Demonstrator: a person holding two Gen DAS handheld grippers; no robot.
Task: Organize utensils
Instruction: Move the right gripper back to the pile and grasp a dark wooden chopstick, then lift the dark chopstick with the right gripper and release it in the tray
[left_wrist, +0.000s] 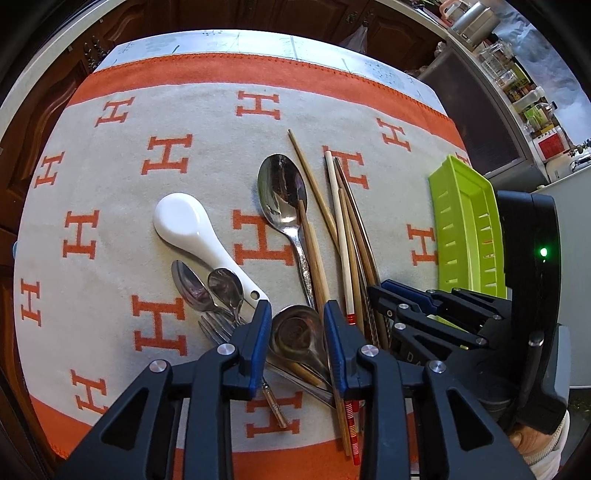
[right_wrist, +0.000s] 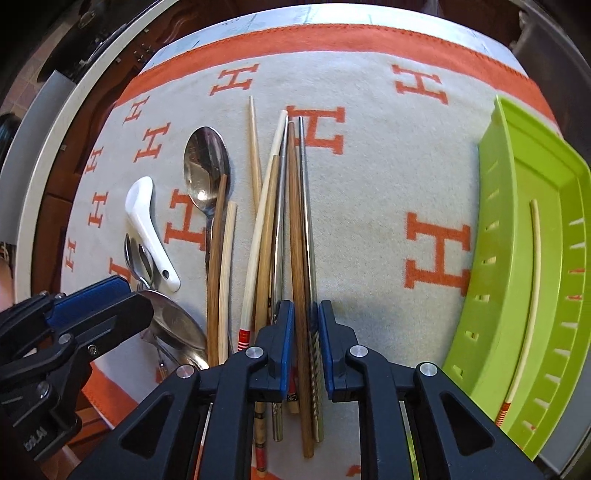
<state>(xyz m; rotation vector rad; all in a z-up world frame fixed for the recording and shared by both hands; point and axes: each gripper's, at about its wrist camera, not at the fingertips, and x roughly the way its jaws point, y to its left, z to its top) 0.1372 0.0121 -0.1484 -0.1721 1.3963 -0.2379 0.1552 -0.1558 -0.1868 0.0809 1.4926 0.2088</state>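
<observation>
Orange letters pattern the grey cloth (left_wrist: 110, 184) under my left gripper (left_wrist: 297, 314), which points steeply down over the utensil pile. Its blue-padded jaws stand apart, and between them I see the bowl of a steel ladle-shaped spoon (left_wrist: 295, 332); I cannot tell whether the pads touch it. Left of the jaws lie a white ceramic spoon (left_wrist: 192, 229), two small steel spoons (left_wrist: 207, 291) and a fork (left_wrist: 218, 328), overlapping one another. A large steel spoon (left_wrist: 282, 192) lies bowl-up beyond the jaws, with a fan of wooden chopsticks (left_wrist: 347, 229) just to its right. The lime green slotted tray (left_wrist: 465, 229) sits at the cloth's right edge, partly behind my right gripper.

From the right wrist, my right gripper (right_wrist: 306, 321) hovers over the chopstick bundle with its jaws only narrowly apart. A dark wooden chopstick (right_wrist: 295, 221) and a steel chopstick (right_wrist: 308, 221) run side by side through the gap; whether the pads press on them I cannot tell. Paler chopsticks lie just left of that pair. In the green tray, well to the right, a single pale chopstick (right_wrist: 533, 266) lies lengthwise on the floor.
</observation>
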